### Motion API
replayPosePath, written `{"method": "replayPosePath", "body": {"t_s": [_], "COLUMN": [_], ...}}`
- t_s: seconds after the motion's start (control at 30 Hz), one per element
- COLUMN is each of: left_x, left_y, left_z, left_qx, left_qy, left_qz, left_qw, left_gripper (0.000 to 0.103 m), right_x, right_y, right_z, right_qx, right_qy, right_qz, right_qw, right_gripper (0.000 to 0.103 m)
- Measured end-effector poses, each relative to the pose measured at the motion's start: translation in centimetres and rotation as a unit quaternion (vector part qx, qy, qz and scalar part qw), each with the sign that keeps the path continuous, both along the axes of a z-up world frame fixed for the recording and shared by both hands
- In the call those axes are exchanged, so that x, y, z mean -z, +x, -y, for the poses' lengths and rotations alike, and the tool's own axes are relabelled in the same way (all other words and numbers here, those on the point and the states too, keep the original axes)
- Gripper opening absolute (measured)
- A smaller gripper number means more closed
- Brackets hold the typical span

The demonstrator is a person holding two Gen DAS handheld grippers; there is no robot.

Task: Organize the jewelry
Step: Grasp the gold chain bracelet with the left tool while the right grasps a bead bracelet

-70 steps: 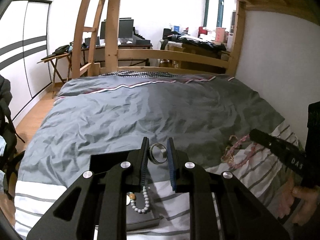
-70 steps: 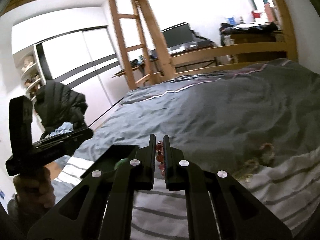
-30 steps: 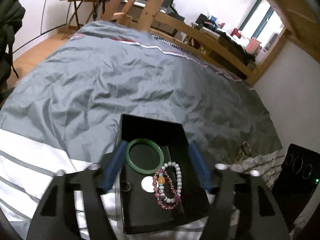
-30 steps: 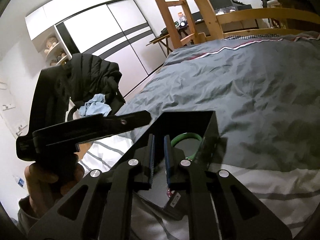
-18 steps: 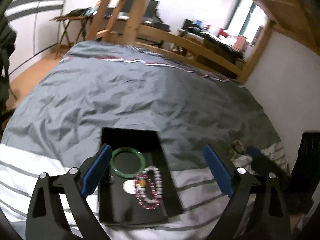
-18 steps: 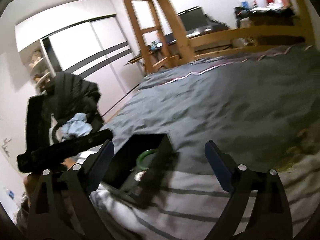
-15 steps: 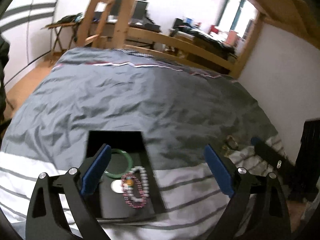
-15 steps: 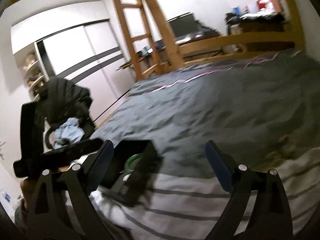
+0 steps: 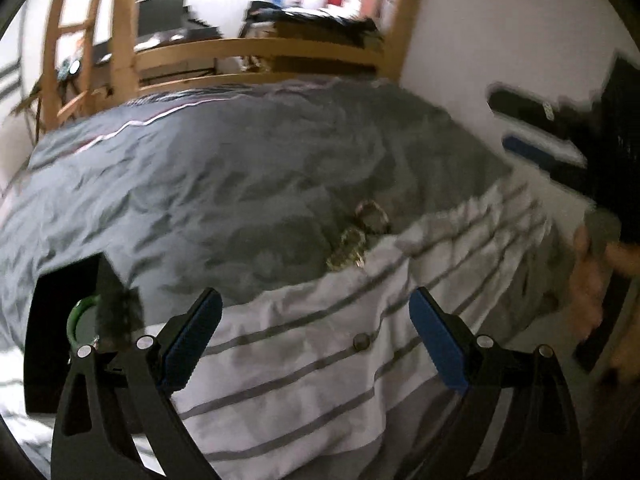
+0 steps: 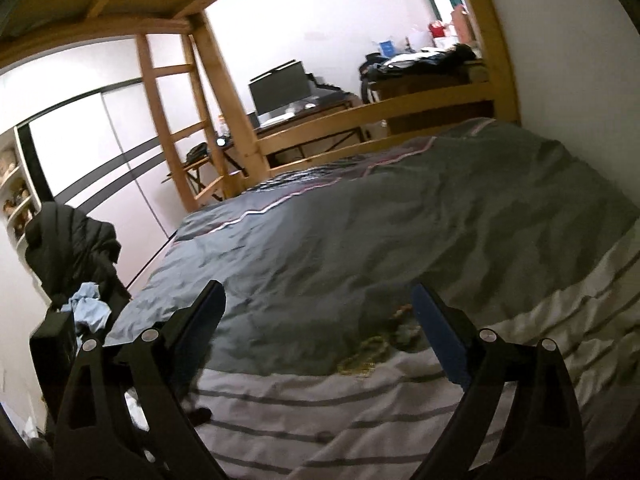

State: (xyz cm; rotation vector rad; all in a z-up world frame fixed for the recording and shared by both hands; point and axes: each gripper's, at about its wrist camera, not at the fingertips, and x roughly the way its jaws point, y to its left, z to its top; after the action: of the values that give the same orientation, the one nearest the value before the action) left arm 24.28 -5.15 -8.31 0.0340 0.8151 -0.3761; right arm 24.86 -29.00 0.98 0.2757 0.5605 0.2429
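Black left gripper spread wide, empty

I am in a home bedroom. A wide bed with a rumpled grey and white striped duvet fills my view, framed by the wooden posts and ladder of a loft bed. Beyond its rail stands a desk with a dark monitor. A sliding wardrobe with grey bands lines the wall, and a black coat hangs beside it.
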Motion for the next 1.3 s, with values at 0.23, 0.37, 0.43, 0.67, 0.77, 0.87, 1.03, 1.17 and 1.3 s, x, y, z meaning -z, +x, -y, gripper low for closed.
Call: {"method": "replayPosePath", "body": {"t_s": [0.23, 0.37, 0.43, 0.67, 0.77, 0.87, 1.03, 1.17, 1.3], "left_x": [4.3, 7.1, 8.6, 13.2, 13.1, 12.7, 12.2, 11.8, 10.3], "left_y": [3.4, 7.7, 9.5, 12.9, 13.3, 13.8, 12.9, 12.5, 12.2], "left_z": [6.5, 9.1, 10.0, 10.5, 10.3, 9.9, 9.6, 8.8, 7.4], "left_qx": [0.048, 0.050, 0.052, 0.079, 0.084, 0.089, 0.100, 0.086, 0.071], "left_qy": [0.062, 0.067, 0.070, 0.055, 0.046, 0.030, 0.015, 0.007, -0.015], "left_qz": [0.003, -0.003, -0.006, -0.048, -0.057, -0.074, -0.090, -0.096, -0.089], "left_qw": [0.9969, 0.9965, 0.9961, 0.9942, 0.9937, 0.9928, 0.9908, 0.9916, 0.9934], "left_gripper": [0.093, 0.093, 0.093, 0.077, 0.066, 0.043, 0.011, 0.010, 0.010], "right_x": [4.1, 6.9, 8.3, 15.0, 17.8, 18.5, 17.4, 15.9, 13.9], "right_y": [4.4, 8.4, 10.5, 14.7, 15.8, 15.9, 15.1, 14.3, 13.1], "right_z": [1.9, 2.1, 1.7, 2.3, 2.1, 1.6, 2.6, 3.1, 3.4], "right_qx": [0.014, 0.011, 0.003, 0.010, 0.007, 0.010, 0.042, 0.061, 0.066], "right_qy": [-0.029, -0.062, -0.086, -0.083, -0.087, -0.121, -0.120, -0.108, -0.095], "right_qz": [-0.037, -0.065, -0.080, -0.137, -0.177, -0.184, -0.176, -0.155, -0.121], "right_qw": [0.999, 0.996, 0.993, 0.987, 0.980, 0.975, 0.976, 0.980, 0.986], "right_gripper": [0.093, 0.074, 0.066, 0.050, 0.037, 0.019, 0.010, 0.009, 0.009]}}
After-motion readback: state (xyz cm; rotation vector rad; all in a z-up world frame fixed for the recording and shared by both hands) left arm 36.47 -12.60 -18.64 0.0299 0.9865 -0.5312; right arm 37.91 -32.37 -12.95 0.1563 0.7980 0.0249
